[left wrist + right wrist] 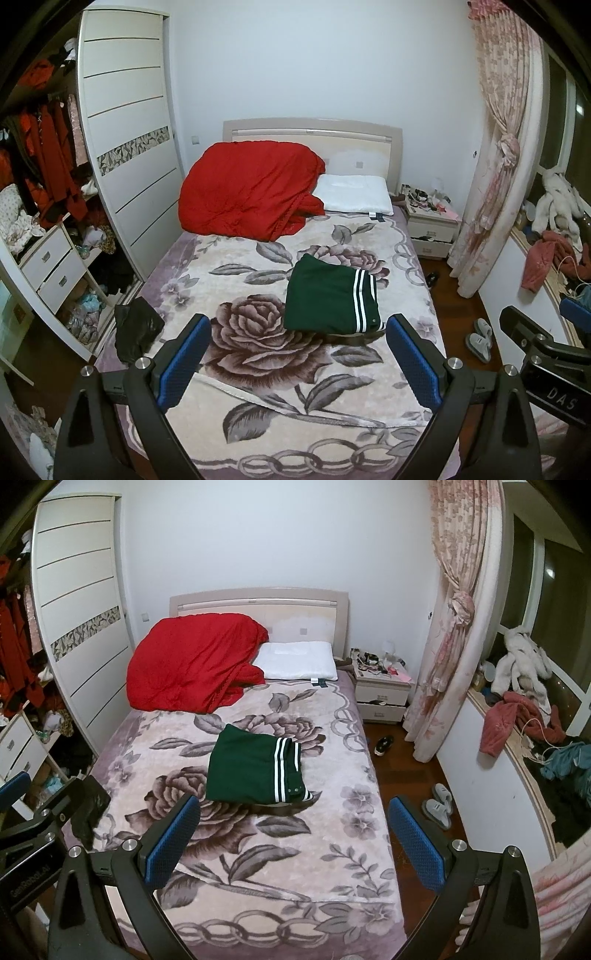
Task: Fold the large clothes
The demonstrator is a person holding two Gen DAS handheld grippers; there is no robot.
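Flanking folded garment [330,295]: quilt [247,190] (red), pillow [352,194].

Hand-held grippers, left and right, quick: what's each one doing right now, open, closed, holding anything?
Left hand-held gripper: open, holding nothing, raised above the bed.
Right hand-held gripper: open, holding nothing; the folded green garment lies untouched ahead.

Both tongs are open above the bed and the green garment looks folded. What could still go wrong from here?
The green garment lies near the bed's right side; a careless grab by the right tongs might undo its folds or nudge it toward the floor. The black item overhangs the bed's left edge and could slide off if the blanket gets tugged.
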